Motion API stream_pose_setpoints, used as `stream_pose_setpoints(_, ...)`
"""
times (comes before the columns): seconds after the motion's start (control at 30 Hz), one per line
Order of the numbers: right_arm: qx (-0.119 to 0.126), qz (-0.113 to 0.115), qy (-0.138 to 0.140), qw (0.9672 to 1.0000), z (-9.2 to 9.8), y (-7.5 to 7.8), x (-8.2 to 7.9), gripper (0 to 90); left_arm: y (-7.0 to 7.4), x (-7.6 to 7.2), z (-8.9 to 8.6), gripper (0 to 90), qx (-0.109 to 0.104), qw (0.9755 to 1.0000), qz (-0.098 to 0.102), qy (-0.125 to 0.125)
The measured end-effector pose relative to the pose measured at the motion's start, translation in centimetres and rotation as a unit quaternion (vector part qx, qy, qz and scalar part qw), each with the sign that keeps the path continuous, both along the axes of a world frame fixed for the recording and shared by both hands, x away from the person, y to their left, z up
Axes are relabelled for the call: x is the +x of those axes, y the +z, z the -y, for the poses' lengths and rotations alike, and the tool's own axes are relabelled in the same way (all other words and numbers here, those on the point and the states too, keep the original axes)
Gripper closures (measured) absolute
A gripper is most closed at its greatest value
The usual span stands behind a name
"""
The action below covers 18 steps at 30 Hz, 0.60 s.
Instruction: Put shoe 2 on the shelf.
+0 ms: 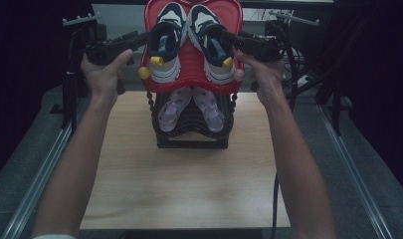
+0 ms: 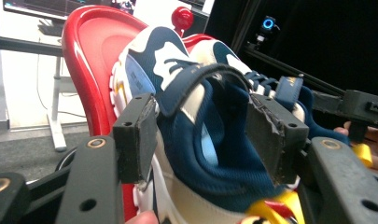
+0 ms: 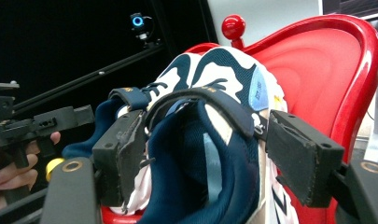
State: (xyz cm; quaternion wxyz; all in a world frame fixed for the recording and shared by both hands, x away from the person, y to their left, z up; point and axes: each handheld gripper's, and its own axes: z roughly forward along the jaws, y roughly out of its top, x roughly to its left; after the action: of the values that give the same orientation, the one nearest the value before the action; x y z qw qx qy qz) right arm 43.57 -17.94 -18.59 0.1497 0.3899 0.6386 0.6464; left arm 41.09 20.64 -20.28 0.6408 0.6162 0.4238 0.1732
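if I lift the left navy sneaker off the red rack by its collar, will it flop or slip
The sneaker probably holds its shape: thick white sole, padded collar. The collar's soft mesh may squash between the left gripper's pads. It leans on the tilted red rack, so it could slide down once nudged.

No readable text anywhere; small print on light-blue sneaker patch (image 2: 139, 80) too blurred.

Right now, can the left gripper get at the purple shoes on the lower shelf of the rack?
Probably not directly. The left gripper sits open around the left navy sneaker on the red tray, which overhangs the purple shoes; it would have to back off and drop lower.
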Motion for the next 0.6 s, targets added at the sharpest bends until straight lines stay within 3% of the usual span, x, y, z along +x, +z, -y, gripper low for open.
stream_pose_setpoints(0.2, 0.014, 0.005, 0.001, 0.9999, 1.3, -0.7, -1.0, 30.0, -0.5, -1.2, -0.8, 42.1, -0.005, 0.9999, 0.006, -0.01)
stream_pose_setpoints(0.6, 0.011, 0.022, 0.001, 0.9997, 4.3, -2.7, -3.0, 34.2, -2.5, -3.4, -2.0, 42.7, -0.005, 0.9998, 0.011, -0.018)
